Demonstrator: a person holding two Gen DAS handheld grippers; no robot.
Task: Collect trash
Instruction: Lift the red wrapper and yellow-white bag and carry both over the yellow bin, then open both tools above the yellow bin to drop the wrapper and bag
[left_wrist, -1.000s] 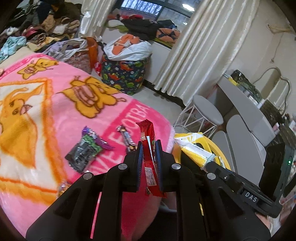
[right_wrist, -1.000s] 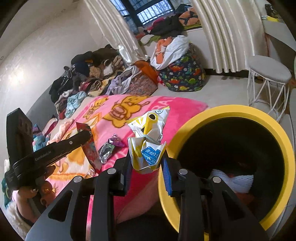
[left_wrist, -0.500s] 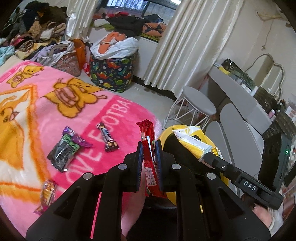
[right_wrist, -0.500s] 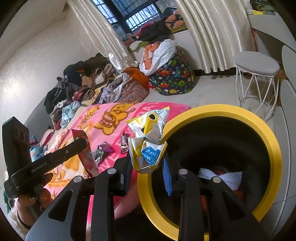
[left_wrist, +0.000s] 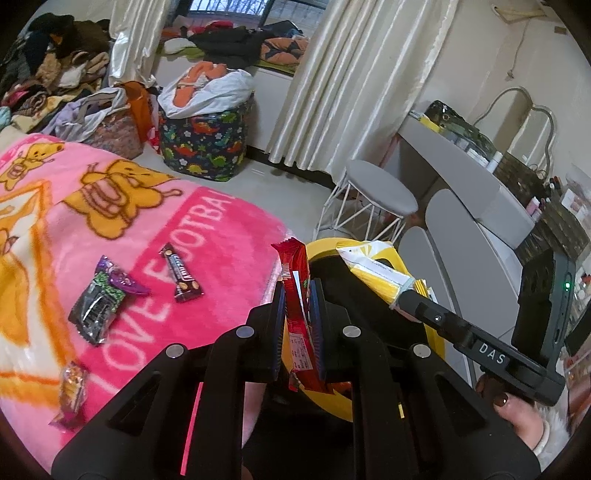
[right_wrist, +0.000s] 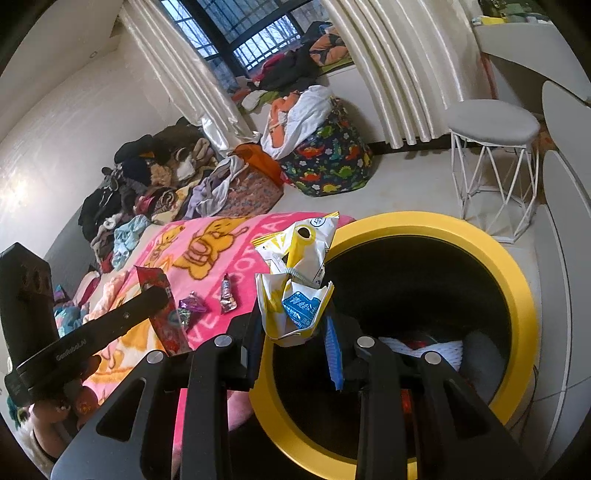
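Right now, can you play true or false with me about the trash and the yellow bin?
1. The left gripper holds a red wrapper. True.
2. The right gripper is empty. False: its jaws pinch a crumpled yellow and white bag.
3. The yellow bin already has things inside. True: something white and something red lie at the bottom.
4. No wrappers are left on the pink blanket. False: a purple wrapper, a dark candy bar and a small orange wrapper lie there.
5. The stool has a pink seat. False: its seat is grey on white wire legs.
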